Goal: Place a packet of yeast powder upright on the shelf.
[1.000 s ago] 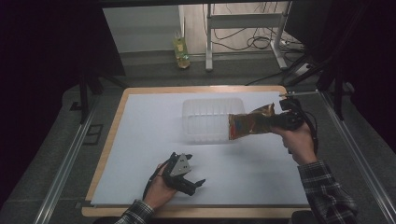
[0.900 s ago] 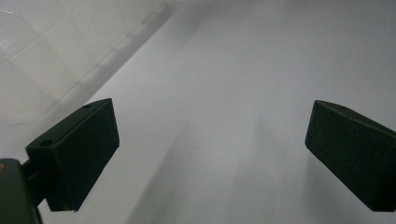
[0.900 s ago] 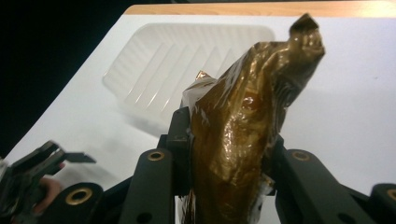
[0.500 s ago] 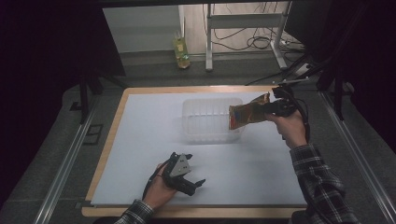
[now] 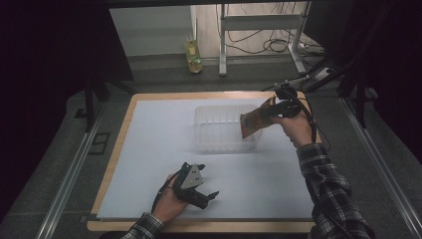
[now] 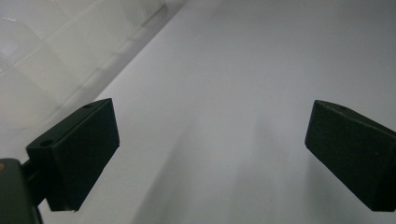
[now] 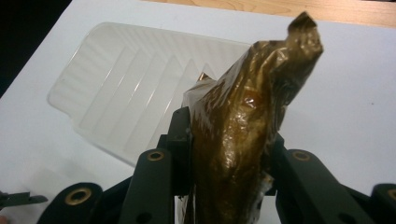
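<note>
At right of the high view, the right gripper [image 5: 271, 113] clamps a brown packet [image 5: 255, 121] over the clear tray [image 5: 219, 133], while the left gripper [image 5: 203, 195], lower centre, gapes empty.

Yellow-green bottle [image 5: 194, 56] on floor beyond table [image 5: 119, 149]; cables [image 5: 271, 44] near metal frame legs [image 5: 222, 37].
</note>
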{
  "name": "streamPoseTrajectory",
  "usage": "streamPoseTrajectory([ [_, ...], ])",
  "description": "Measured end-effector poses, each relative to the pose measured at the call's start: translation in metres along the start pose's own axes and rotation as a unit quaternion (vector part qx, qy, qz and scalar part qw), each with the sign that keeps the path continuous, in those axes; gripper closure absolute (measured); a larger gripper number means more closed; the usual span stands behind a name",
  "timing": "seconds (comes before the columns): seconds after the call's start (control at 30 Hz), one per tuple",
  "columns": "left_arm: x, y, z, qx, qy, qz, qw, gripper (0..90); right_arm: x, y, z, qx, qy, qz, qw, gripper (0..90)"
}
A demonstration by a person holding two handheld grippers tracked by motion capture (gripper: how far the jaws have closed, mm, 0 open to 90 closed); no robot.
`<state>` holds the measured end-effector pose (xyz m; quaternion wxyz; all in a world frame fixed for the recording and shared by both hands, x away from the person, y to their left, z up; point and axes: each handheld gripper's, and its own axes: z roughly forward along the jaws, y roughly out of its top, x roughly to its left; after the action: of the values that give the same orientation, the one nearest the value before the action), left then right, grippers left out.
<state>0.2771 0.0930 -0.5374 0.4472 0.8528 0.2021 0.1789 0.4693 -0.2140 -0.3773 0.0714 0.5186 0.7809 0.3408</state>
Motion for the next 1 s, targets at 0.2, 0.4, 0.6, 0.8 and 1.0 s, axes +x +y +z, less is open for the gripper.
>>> streamPoseTrajectory([
  [0.2, 0.000, 0.000, 0.000, 0.001, 0.000, 0.001, 1.0000, 2.9, 0.001, 0.005, 0.011, -0.007, -0.002, 0.002, 1.0000, 66.7],
  [0.4, 0.000, 0.000, 0.001, 0.001, -0.001, 0.002, 1.0000, 2.9, 0.001, 0.008, 0.018, -0.023, 0.003, 0.012, 0.9997, 66.6],
  [0.6, -0.001, 0.000, 0.001, 0.003, -0.001, 0.002, 1.0000, 3.0, 0.002, 0.010, 0.029, -0.034, 0.006, 0.019, 0.9992, 66.6],
  [0.8, -0.001, 0.000, 0.001, 0.001, -0.002, 0.002, 1.0000, 3.0, 0.003, 0.010, 0.044, -0.038, 0.009, 0.025, 0.9989, 66.5],
  [1.0, -0.001, 0.000, 0.001, -0.001, -0.003, -0.001, 1.0000, 3.0, 0.003, 0.009, 0.056, -0.034, 0.011, 0.029, 0.9989, 66.4],
])
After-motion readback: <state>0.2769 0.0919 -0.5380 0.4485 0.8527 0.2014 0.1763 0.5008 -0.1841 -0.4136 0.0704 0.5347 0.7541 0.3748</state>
